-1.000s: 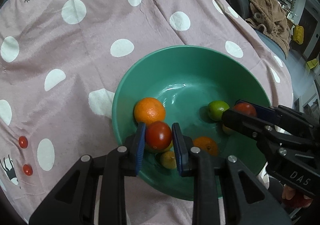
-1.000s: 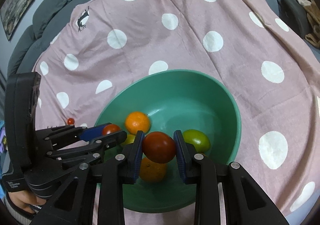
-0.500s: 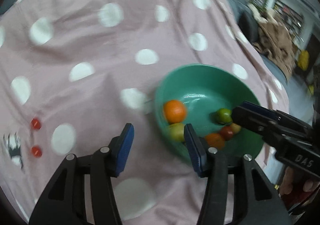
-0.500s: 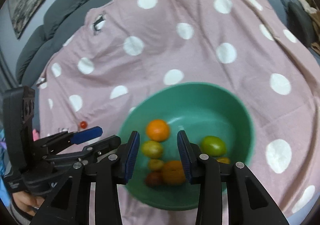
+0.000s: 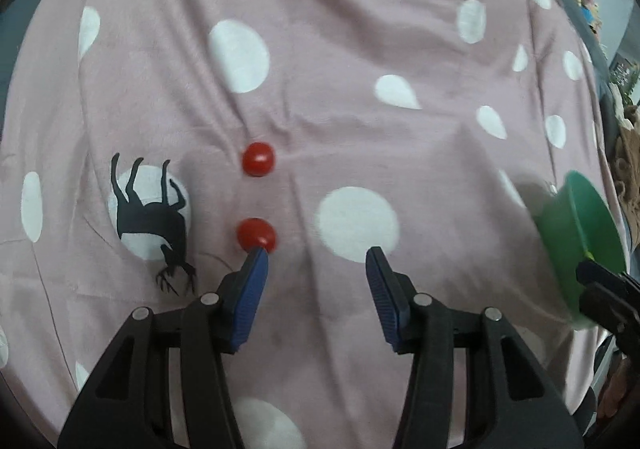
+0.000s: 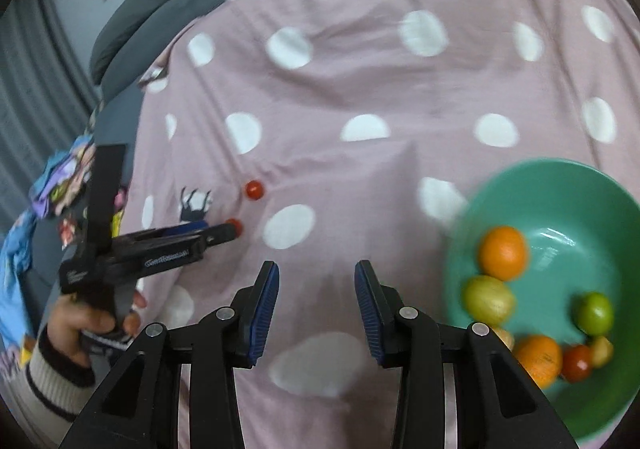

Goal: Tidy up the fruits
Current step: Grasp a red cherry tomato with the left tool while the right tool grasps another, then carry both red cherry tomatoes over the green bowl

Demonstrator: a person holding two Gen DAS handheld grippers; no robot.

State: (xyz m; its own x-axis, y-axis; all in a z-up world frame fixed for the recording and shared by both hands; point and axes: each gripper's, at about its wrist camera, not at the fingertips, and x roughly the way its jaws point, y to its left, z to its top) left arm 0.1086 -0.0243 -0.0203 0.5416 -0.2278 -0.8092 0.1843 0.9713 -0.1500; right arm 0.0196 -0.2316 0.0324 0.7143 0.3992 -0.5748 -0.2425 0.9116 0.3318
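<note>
Two small red cherry tomatoes lie on the pink dotted cloth: the far one (image 5: 259, 159) (image 6: 254, 189) and the near one (image 5: 256, 235) (image 6: 235, 226). My left gripper (image 5: 317, 253) hovers over the cloth, its jaws closing with nothing between them; its left fingertip (image 5: 256, 261) is just below the near tomato. My right gripper (image 6: 317, 267) stands open and empty over the cloth, left of the green bowl (image 6: 540, 169) (image 5: 576, 217). The bowl holds two oranges (image 6: 503, 253), a green lime (image 6: 595, 313), a yellow-green fruit (image 6: 488, 299) and a red tomato (image 6: 576, 361).
The cloth (image 5: 360, 49) covers a grey sofa (image 6: 132, 29). A black deer print (image 5: 152, 217) is left of the tomatoes. A hand in a striped sleeve (image 6: 60, 353) holds the left gripper. Colourful items (image 6: 52, 185) lie at the sofa's left edge.
Both grippers let go of their red tomatoes over the bowl and opened. Both swung left away from the bowl; the left one now sits by the two cherry tomatoes.
</note>
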